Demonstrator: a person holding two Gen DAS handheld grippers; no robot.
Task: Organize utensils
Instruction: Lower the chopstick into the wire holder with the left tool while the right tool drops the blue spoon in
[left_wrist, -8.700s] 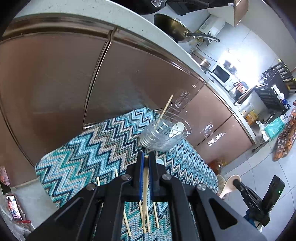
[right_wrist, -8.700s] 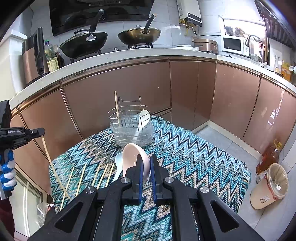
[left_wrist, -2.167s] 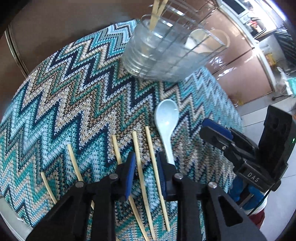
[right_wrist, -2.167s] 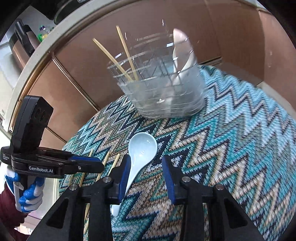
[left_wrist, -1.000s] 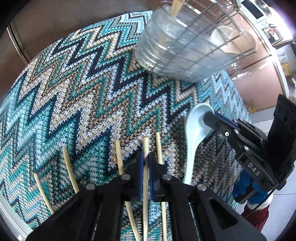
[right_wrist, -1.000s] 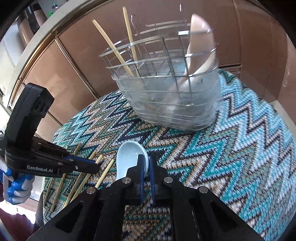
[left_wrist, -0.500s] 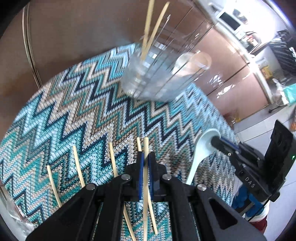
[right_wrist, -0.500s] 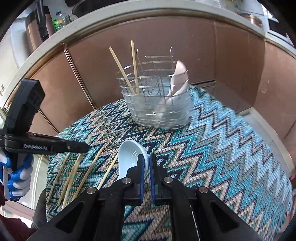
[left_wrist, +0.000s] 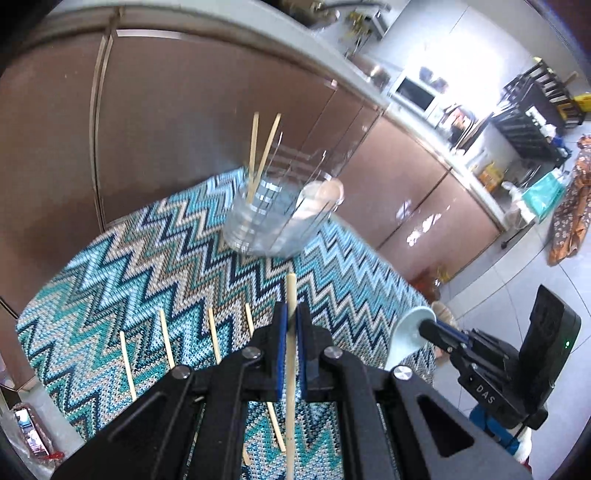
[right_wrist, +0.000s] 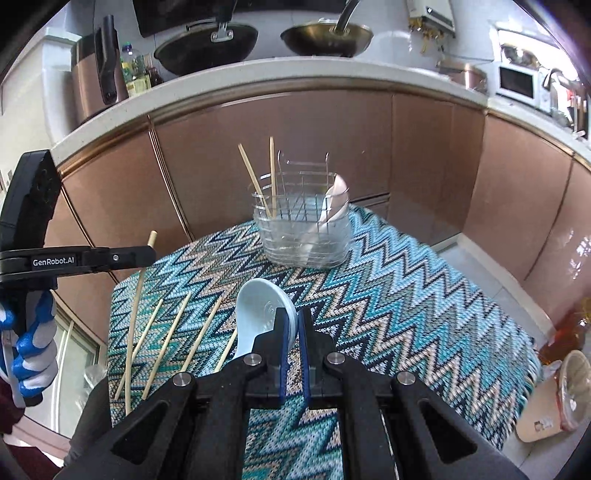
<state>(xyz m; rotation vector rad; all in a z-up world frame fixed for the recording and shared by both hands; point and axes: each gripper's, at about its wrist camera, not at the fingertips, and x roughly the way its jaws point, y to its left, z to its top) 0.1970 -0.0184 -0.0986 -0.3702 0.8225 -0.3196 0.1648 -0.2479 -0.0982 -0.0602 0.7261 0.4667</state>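
My left gripper (left_wrist: 290, 314) is shut on a wooden chopstick (left_wrist: 291, 354) and holds it above the zigzag cloth; it also shows in the right wrist view (right_wrist: 147, 254). My right gripper (right_wrist: 290, 321) is shut on a pale blue ceramic spoon (right_wrist: 258, 306), lifted off the cloth; the spoon also shows in the left wrist view (left_wrist: 406, 336). A clear utensil holder with a wire rack (right_wrist: 303, 236) stands at the far side of the table. It holds two chopsticks (right_wrist: 264, 181) and a pinkish spoon (right_wrist: 332, 199). Several chopsticks (right_wrist: 170, 336) lie on the cloth at the left.
The round table wears a blue zigzag cloth (right_wrist: 406, 314). Brown kitchen cabinets (right_wrist: 295, 140) stand close behind it, with pans on the counter above. A bin (right_wrist: 554, 398) and a bottle stand on the floor at the right.
Both grippers have risen and pulled back from the table, the left with a chopstick and the right with the blue spoon. The holder looks farther away.
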